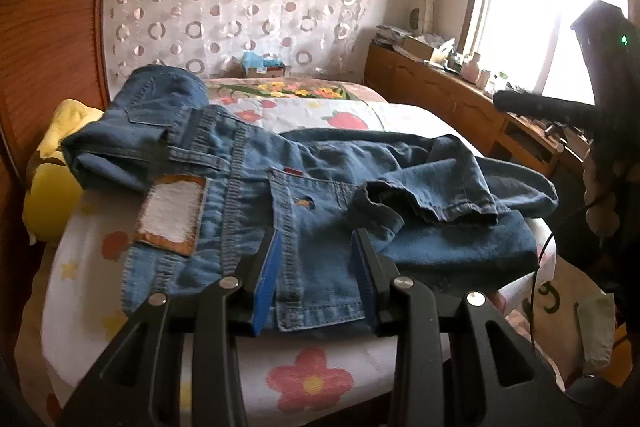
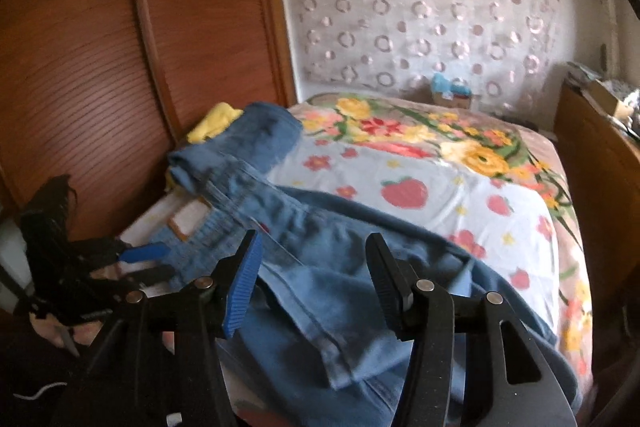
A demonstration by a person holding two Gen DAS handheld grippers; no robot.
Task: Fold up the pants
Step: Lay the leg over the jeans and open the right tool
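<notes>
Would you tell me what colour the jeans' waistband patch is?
White with a tan-orange border, the rectangular waistband patch on the blue denim jeans; left wrist view.

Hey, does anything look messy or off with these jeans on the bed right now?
Yes. The jeans lie rumpled rather than flat: one leg cuff is flopped back over the seat, and the far end is bunched near the yellow pillow. Both grippers, left and right, are open, holding nothing.

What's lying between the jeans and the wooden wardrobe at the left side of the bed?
A yellow cloth lies bunched between the jeans and the wardrobe; it shows in the left wrist view, and its top peeks out behind the denim in the right wrist view.
</notes>
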